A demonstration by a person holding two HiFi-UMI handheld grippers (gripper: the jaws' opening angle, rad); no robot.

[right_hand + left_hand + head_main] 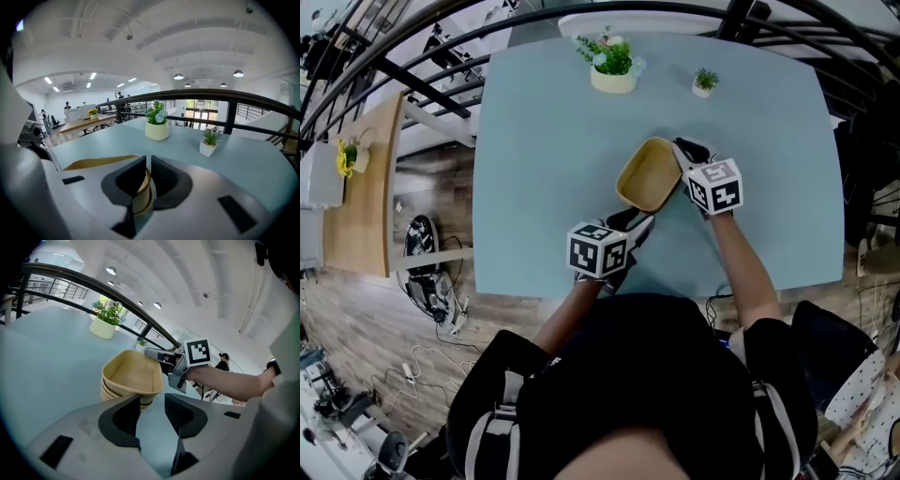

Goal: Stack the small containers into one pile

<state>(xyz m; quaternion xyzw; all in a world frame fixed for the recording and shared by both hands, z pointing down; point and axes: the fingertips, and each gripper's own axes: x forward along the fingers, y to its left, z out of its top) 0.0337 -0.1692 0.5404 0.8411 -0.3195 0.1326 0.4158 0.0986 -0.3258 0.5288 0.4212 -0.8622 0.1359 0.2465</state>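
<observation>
Containers [649, 173] nested in one tan stack [132, 376] on the blue table [544, 141].
Right gripper [147, 180] pinches the top container [101, 161] by its rim, jaws closed on it; left gripper [152, 411] stands parted and empty, the stack just ahead of it. Marker cubes [715, 186] carry black-and-white square patterns.

the left gripper [152, 409] sat low in the foreground, its dark jaws apart with only the pale blue table [42, 357] showing between them. just beyond them stood a stack of tan containers [108, 393], nested. the right gripper [161, 357] reached in from the right onto the far rim of the top container [133, 373]. a potted plant [106, 320] stood further back near the railing [93, 284].
</observation>
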